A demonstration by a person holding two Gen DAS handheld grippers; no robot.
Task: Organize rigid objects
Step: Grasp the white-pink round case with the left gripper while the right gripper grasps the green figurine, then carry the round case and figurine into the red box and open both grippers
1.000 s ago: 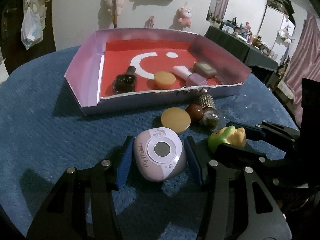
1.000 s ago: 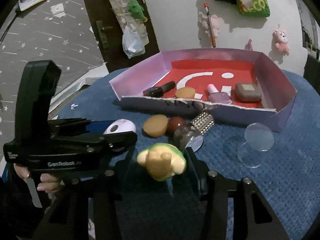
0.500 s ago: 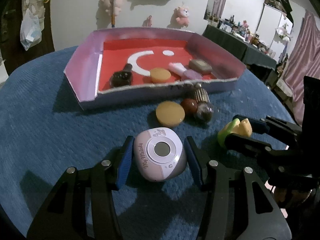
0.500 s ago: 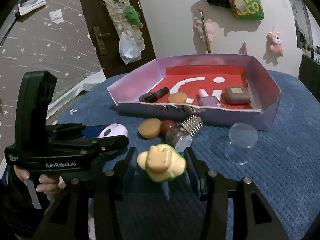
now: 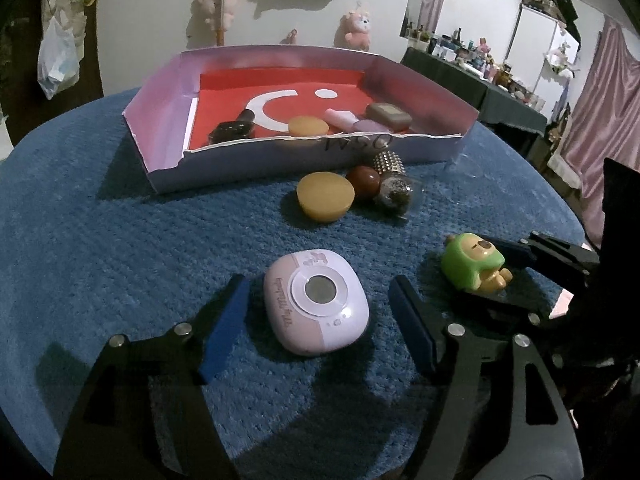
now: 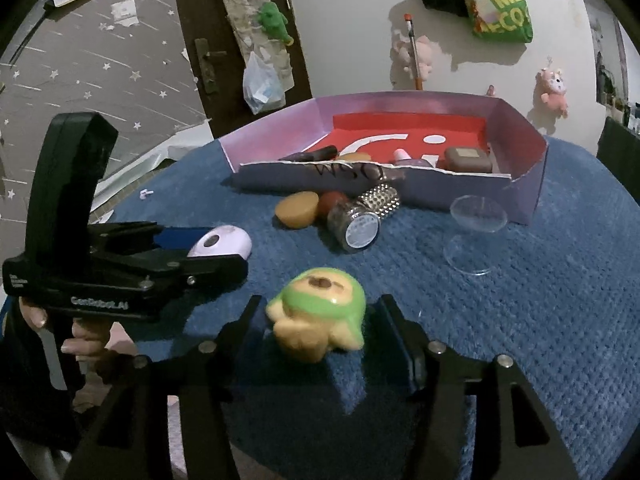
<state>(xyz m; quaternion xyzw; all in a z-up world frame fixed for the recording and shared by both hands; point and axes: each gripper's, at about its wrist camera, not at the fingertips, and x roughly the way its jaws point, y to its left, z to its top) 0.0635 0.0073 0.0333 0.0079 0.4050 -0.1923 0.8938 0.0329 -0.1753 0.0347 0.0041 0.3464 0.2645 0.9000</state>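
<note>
Blue knitted cloth covers the round bench [image 5: 100,240]. One glossy pink rounded gadget [image 5: 316,302] lies between the left tool [image 5: 316,312] pads, untouched; jaws just opened. One green-hooded toy [image 6: 320,314] sits likewise freed inside the right tool [image 6: 320,328], near the bench's front edge.

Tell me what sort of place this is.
Probably a bedroom or living room at home: plush toys hang on the wall, pink curtains drape one side, and a cluttered dresser stands behind the blue-covered table.
</note>
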